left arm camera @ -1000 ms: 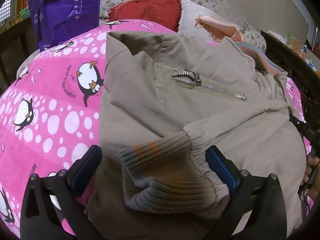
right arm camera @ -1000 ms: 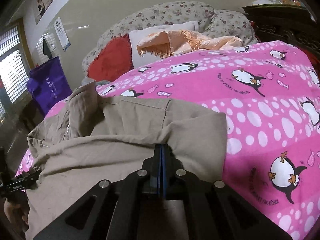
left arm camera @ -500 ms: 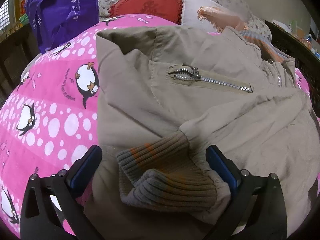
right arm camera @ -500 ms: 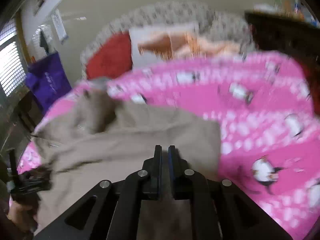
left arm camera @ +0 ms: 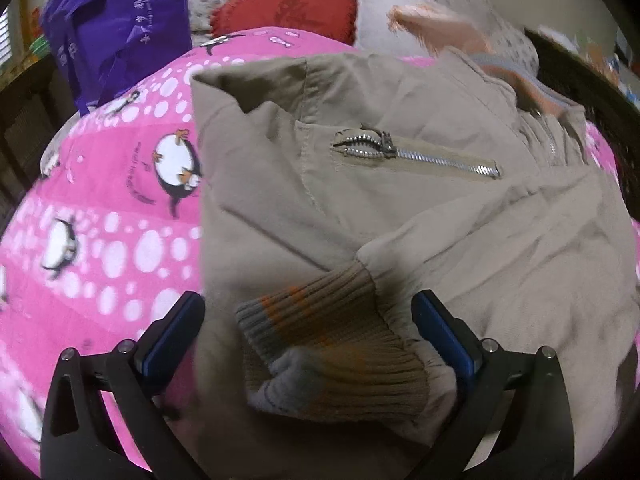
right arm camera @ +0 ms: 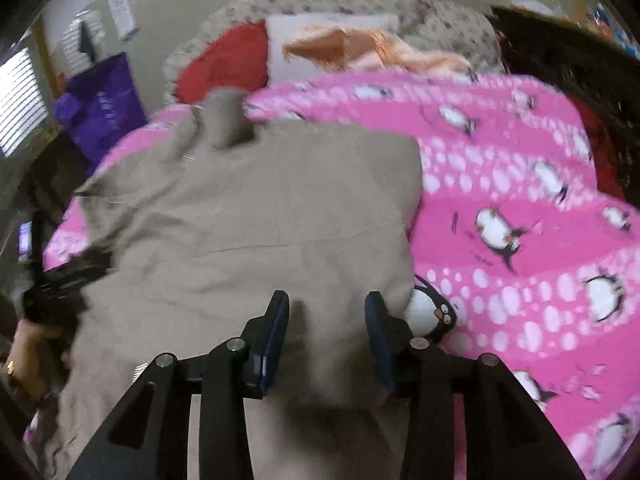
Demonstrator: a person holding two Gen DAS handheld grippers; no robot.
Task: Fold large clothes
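Jaws of right gripper [right arm camera: 326,338] opening over jacket [right arm camera: 256,216].

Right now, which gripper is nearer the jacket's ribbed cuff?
Left. The left gripper straddles the ribbed cuff, jaws open. The right gripper, jaws opening, is over plain jacket fabric; no cuff shows there.

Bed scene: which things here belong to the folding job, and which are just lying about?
Part of the job:
- jacket
- its knit cuff
- left gripper, open
- right gripper, opening, nothing pinched

Just lying about:
- penguin blanket
- red cushion
- purple bag
- peach cloth
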